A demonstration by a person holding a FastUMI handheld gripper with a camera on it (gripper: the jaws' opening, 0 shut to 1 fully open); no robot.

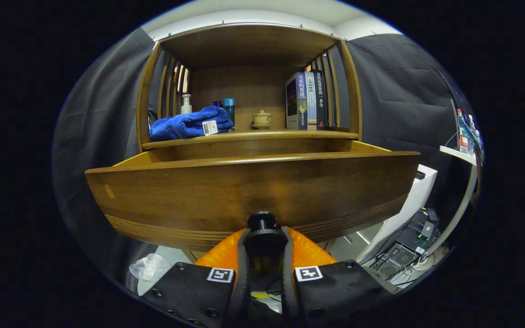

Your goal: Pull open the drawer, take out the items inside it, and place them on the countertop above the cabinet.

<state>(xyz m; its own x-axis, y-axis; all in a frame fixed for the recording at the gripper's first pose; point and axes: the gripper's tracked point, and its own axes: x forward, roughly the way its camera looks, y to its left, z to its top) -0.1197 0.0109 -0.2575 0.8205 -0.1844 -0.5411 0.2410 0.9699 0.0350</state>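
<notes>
wooden cabinet [249,45] stands straight ahead of the gripper, an open shelf bay on top. its countertop [290,135] runs left to right across the bay's floor; on it, left to right: blue towel [189,124] with a white tag, white pump bottle [186,104] behind it, teal bottle [229,108], small lidded ceramic cup [261,119], row of upright books [307,100].

drawer [253,191] sits below the countertop, pulled out toward the gripper; its front panel is broad, long axis horizontal. the panel's top edge hides the inside, so cannot tell what lies in it.

drawer knob [262,222], dark and round, sits low at the panel's centre. gripper [262,246] has its fingers drawn in narrow on the knob, one at each side, apparently clamping it.

judgement: opening step looks about done. the contents lie beyond and above the fingers, behind the panel, so the coming move calls for letting go of the knob, rising over the top edge, then reaching down in.
</notes>
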